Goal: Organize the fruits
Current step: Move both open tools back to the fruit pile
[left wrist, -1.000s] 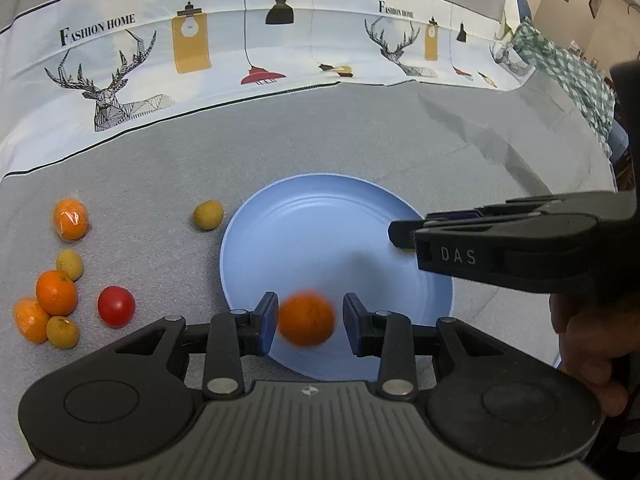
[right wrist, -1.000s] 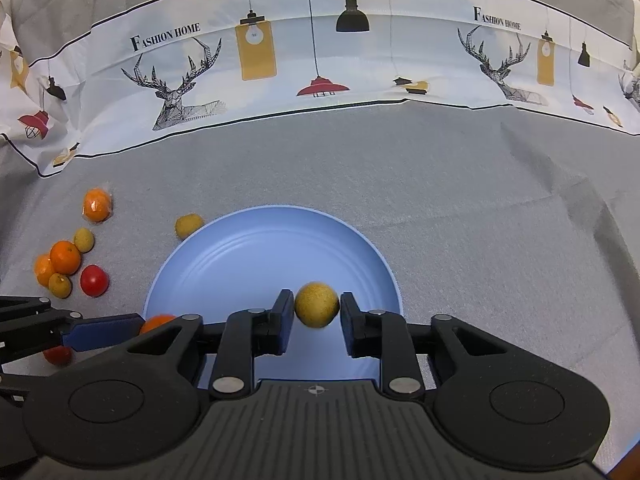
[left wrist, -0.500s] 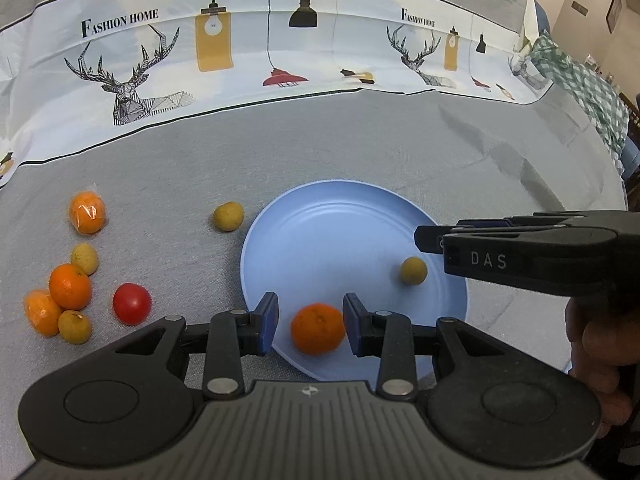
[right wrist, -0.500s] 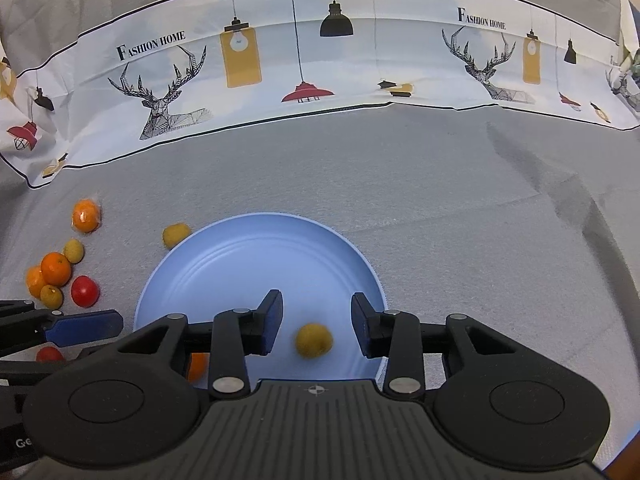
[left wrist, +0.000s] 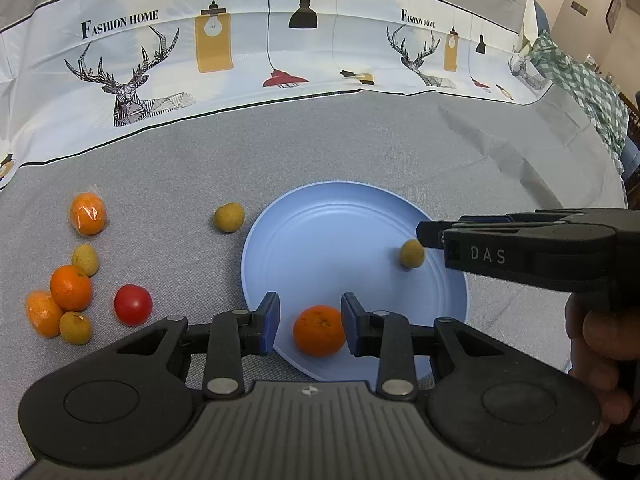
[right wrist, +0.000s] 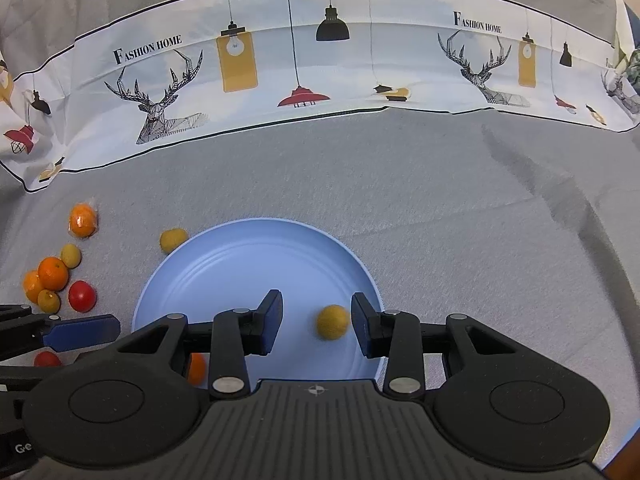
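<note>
The left tongs (left wrist: pixel 308 322) are released, both blue-padded jaws spread wide. Between them, touching neither jaw, a round orange mandarin (left wrist: pixel 319 336) lies on the near rim area of the round pale-blue plastic plate (left wrist: pixel 332 240). The right tongs (right wrist: pixel 316 322) are likewise released. A small yellow-green round fruit (right wrist: pixel 332 322) lies on the plate (right wrist: pixel 240 272) between their jaws, closer to the right-hand jaw; contact with that jaw cannot be confirmed because the fruit appears slightly blurred. In the left wrist view the same fruit (left wrist: pixel 412 253) sits near the plate's right edge, just below the tip of the right tongs (left wrist: pixel 430 234).

The plate rests on the surface covered by a grey fabric cloth (left wrist: pixel 360 144). Just beside the plate's left rim lies another yellow-green fruit (left wrist: pixel 229 217). Well apart to the left lie a plastic-wrapped mandarin (left wrist: pixel 88 214), a red cherry tomato (left wrist: pixel 133 304), and a cluster of two mandarins (left wrist: pixel 60 298) with two more yellow-green fruits.
</note>
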